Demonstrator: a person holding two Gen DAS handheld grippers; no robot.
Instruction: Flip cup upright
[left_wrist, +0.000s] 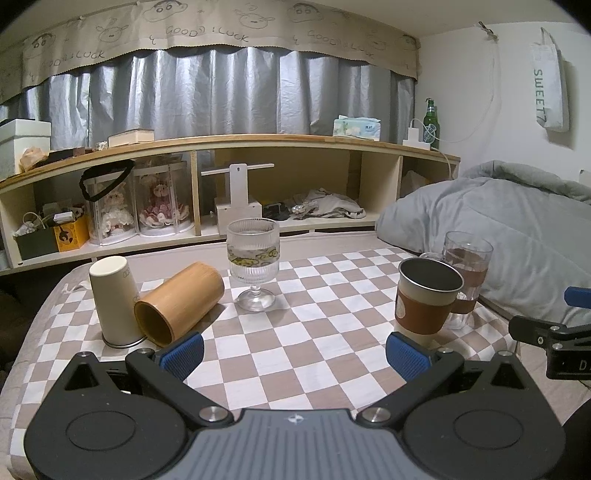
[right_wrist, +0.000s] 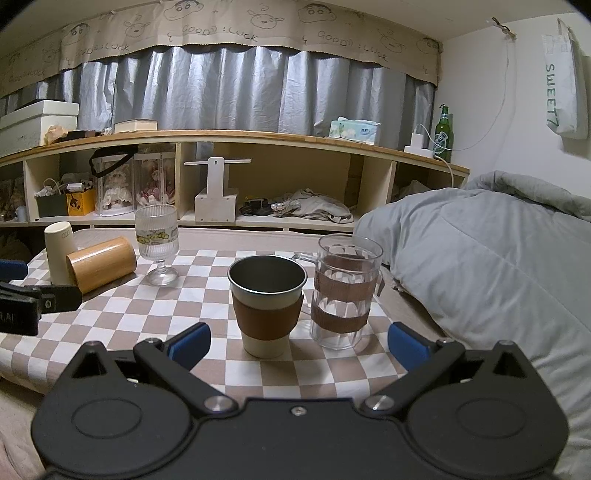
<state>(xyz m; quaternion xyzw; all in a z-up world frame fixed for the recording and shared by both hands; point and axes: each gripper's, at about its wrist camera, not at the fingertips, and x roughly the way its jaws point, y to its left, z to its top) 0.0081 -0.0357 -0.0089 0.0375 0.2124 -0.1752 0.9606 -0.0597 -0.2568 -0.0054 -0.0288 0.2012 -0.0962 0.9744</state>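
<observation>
On the beige-and-white checkered cloth (left_wrist: 295, 325), the cylindrical bamboo cup (left_wrist: 179, 302) lies on its side at left of frame, apparently touching an inverted cream cup (left_wrist: 112, 299). My left gripper (left_wrist: 295, 354) and right gripper (right_wrist: 299, 345) gape wide, empty. Reaching in, I could topple the ribbed stemmed glass (left_wrist: 253, 266) nearby.

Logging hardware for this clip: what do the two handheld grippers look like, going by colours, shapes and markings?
Both are matte black with two angled linkage arms, silver pivot bolts and round disc housings. The left gripper has blue ribbed finger pads and a grey ribbed centre plate with a small cross mark. The right gripper has the same blue pads but a plain black centre. No cables or sleeves show.
</observation>
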